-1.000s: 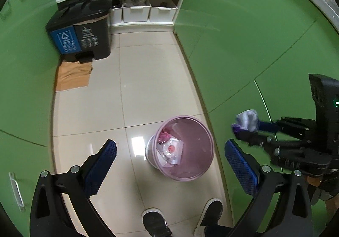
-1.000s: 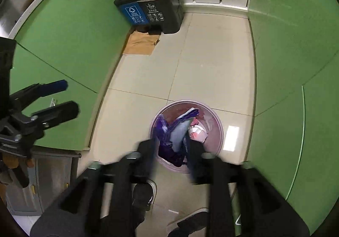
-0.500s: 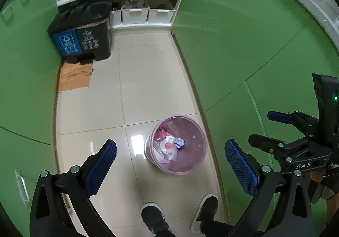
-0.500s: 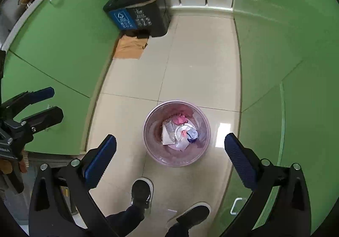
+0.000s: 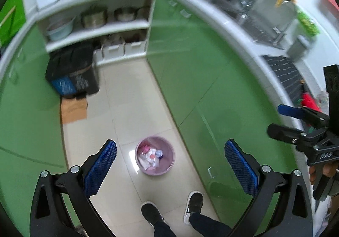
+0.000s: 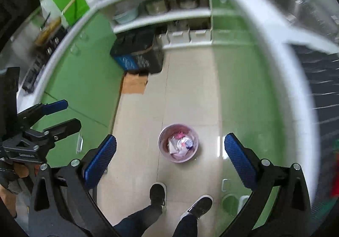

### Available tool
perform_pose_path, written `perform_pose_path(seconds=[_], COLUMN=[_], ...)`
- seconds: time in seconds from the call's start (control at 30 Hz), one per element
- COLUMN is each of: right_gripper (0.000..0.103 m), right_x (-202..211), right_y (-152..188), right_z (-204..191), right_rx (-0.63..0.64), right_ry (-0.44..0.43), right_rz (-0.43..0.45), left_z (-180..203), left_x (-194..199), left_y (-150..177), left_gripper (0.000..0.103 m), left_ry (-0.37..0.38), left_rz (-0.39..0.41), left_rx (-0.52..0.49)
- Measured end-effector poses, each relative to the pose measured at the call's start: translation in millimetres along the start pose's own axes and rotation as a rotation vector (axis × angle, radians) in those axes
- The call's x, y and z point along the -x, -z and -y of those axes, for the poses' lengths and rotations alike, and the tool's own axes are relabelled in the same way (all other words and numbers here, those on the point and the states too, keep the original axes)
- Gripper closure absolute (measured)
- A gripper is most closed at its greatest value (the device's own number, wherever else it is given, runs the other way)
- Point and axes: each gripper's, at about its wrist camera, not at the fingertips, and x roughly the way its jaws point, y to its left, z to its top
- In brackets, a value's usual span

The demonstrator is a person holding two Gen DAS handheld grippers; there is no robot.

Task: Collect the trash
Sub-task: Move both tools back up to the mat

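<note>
1. One pink bin [image 5: 155,158] stood on the tiled floor [image 5: 135,105], far below both grippers, in the aisle between two runs of green cabinets [image 5: 199,80].
2. Crumpled trash [image 5: 151,155] lay inside the bin: white paper or plastic with pink and bluish bits, too small to tell apart. In the right wrist view the same trash [image 6: 180,145] sat in the middle of the bin [image 6: 178,142].
3. Two dark shoes [image 5: 151,212] with white soles stood on the tiles just on the near side of the bin, with dark trouser legs above them.
4. Left gripper [image 5: 169,168] pointed steeply down, its blue-padded fingers [image 5: 100,170] spread wide with nothing between them; the bin showed in the gap, well below.
5. Right gripper [image 6: 169,166] also pointed down with its jaws at full spread and empty; its blue pads [image 6: 240,161] framed the bin from above.
6. Each gripper appeared at the edge of the other's view, and a hand [image 5: 322,171] held the right one by its handle.
7. Farther along the aisle a black recycling bin [image 5: 72,74] with a blue label stood against the end shelves, and a brown piece of cardboard [image 5: 74,108] lay on the floor in front of it.
8. White shelves [image 5: 97,29] at the end held pots and a basin, with white boxes below; this part was blurred.
9. On the right counter [image 5: 239,23] a sink and faucet could be made out, also blurred.
</note>
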Motion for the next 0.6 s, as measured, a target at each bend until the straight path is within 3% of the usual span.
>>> perform_pose_path(seconds=[0.23, 0.6], right_gripper=[0.003, 0.003], right_x=[106, 201], right_y=[5, 67], right_z=[46, 169], right_rx=[-0.112, -0.301], right_ry=[0.104, 0.273], right_rz=[0.131, 0.216], left_z=[56, 175], left_x=[46, 41], left_y=[-43, -75], left_gripper=[0.005, 0.005], left_ry=[0.043, 0.172], left_rz=[0.057, 0.073], left_rx=[-0.114, -0.286])
